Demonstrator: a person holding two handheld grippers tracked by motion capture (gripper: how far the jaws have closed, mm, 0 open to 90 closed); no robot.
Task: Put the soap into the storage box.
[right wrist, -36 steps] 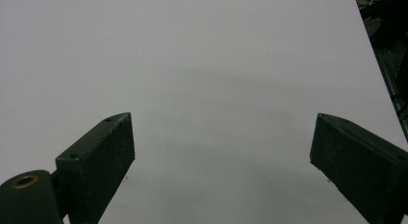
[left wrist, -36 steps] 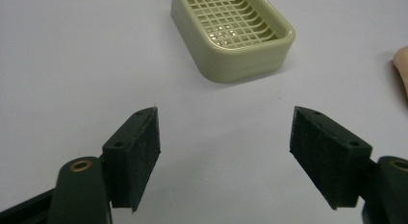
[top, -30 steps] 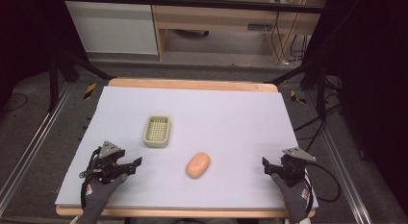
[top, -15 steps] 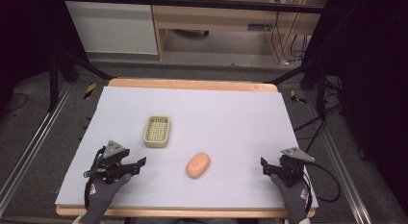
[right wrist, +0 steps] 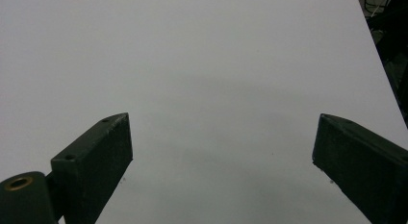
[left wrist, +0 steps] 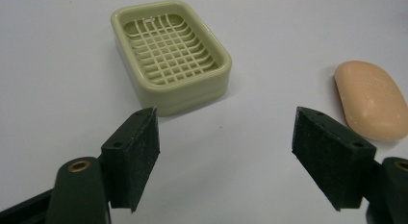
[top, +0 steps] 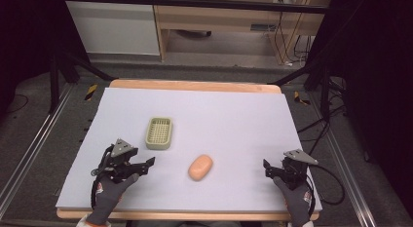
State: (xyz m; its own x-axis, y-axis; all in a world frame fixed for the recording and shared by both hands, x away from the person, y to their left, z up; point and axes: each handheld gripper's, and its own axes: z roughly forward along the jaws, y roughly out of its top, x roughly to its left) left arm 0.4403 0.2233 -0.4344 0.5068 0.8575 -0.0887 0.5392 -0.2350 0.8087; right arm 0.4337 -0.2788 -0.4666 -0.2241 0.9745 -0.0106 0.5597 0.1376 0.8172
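Note:
A pale green soap dish [top: 159, 133] with a grid insert sits left of the table's middle, with nothing in it. A peach bar of soap [top: 200, 167] lies on the sheet to its lower right. My left gripper [top: 146, 164] hovers near the front left, pointing right toward the soap. Its jaws have just been opening and nothing is between them. In the left gripper view the dish [left wrist: 171, 56] is ahead on the left and the soap [left wrist: 370, 100] on the right, beyond the left gripper [left wrist: 226, 132]. My right gripper [top: 267, 167] stands open at the front right over bare sheet [right wrist: 221, 137].
A pale lilac sheet [top: 219, 115] covers the wooden table [top: 195, 85]. Black frame legs [top: 311, 71] stand at the back corners and cables [top: 336, 188] trail off the right edge. A cabinet [top: 117, 27] stands on the floor behind.
My left gripper has shifted a little to the right and upward, toward the soap, and its jaws stand wider. The right gripper, the dish and the soap have not moved.

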